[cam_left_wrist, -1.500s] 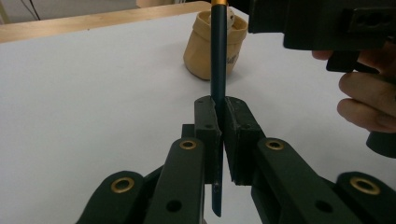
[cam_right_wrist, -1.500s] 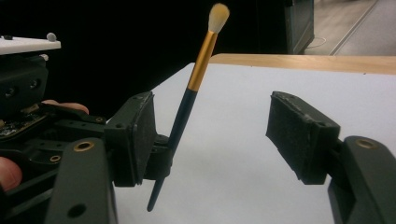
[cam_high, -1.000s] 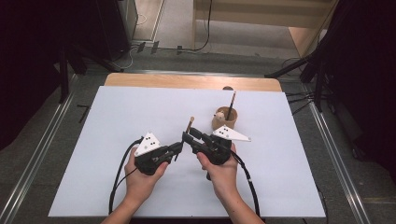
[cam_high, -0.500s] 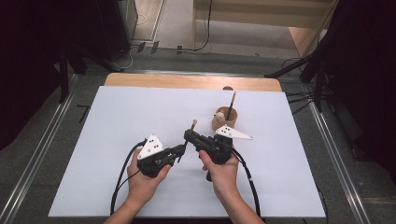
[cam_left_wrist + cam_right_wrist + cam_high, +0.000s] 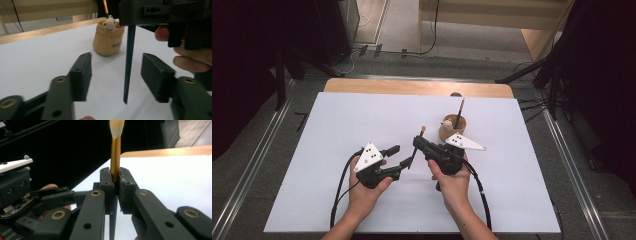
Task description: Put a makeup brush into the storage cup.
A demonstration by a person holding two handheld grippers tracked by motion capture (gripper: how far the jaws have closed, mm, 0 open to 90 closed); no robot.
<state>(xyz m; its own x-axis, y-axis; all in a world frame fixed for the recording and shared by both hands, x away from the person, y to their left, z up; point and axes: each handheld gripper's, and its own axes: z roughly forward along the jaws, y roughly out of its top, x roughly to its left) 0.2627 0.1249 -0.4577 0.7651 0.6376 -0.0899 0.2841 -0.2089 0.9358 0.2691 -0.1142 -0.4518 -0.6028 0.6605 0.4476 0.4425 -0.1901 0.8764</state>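
**Two grippers meet over one brush**

One brush [image 5: 417, 146] is held upright near the middle of the white table [image 5: 337, 130], clamped in the right gripper [image 5: 417, 143]. In the right gripper view its jaws are seen closed on the gold collar of the brush [image 5: 115, 157], with the pale bristles above and the dark handle running down between them. The left gripper [image 5: 398, 156] is held just left of it, jaws spread wide. In the left gripper view the dark handle [image 5: 128, 65] hangs between those open jaws without touching either; its tip is seen clear above the table.

A small tan pot [image 5: 453, 128] stands just beyond the right gripper, on the far side. A second brush [image 5: 459, 113] leans out of it, and a little pale animal figure [image 5: 109, 24] is perched on its rim. Nothing lies between the grippers and the pot.

Dark writing is printed on the front of the pot [image 5: 108, 40], but it is too blurred to be read. Faint lettering along the handle cannot be made out either. The top of the second brush is cut off in the left gripper view.
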